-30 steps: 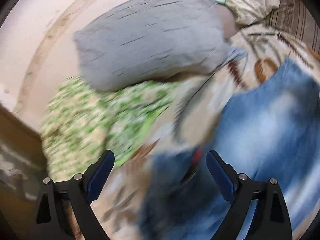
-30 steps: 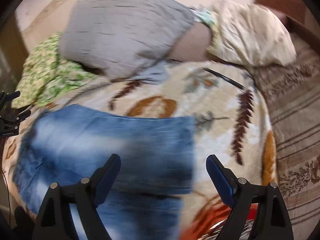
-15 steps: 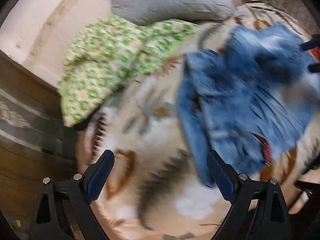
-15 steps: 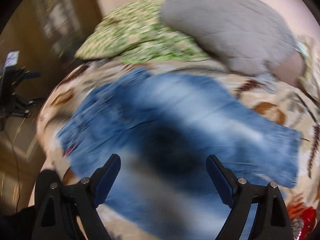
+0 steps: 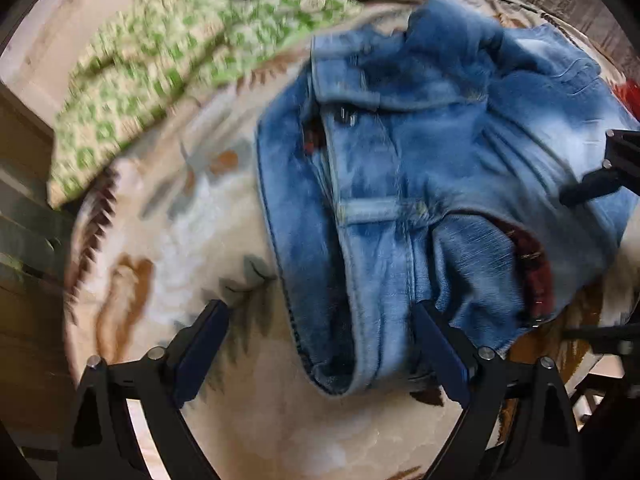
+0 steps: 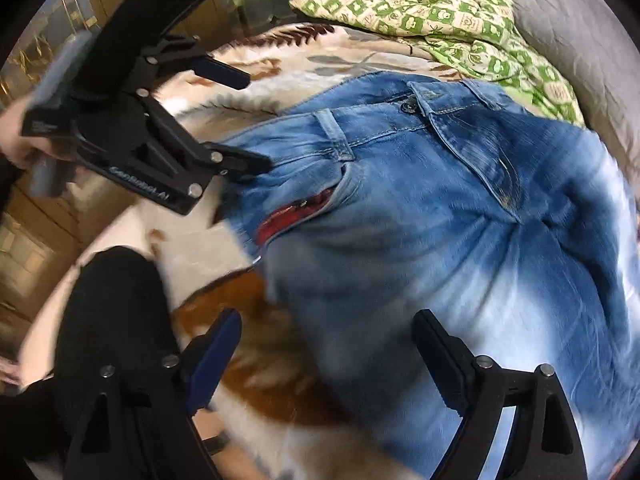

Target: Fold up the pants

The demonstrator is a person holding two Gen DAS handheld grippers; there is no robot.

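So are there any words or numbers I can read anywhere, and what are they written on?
"GenRobot.AI", in pale letters along the black body of the left gripper in the right wrist view; blurred, so the spelling is my best reading.
A small label on that gripper's body: too small to read.
The jeans button: any lettering is too blurred to read.

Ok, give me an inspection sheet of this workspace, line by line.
Surface: leaf-patterned blanket covering a bed, soft and uneven.
Job's things: blue jeans lying crumpled, waistband end bunched, button visible, red lining showing at a pocket; not yet folded.
Clutter: green-checked quilt and grey pillow beside the jeans.
Grippers: left gripper closing, waistband edge between its fingers, pads not yet pressing; right gripper open above the jeans, holding nothing.
Cables: nothing seen.
Surroundings: wooden panelling beside the bed; a person's dark-clothed leg at the bed edge.
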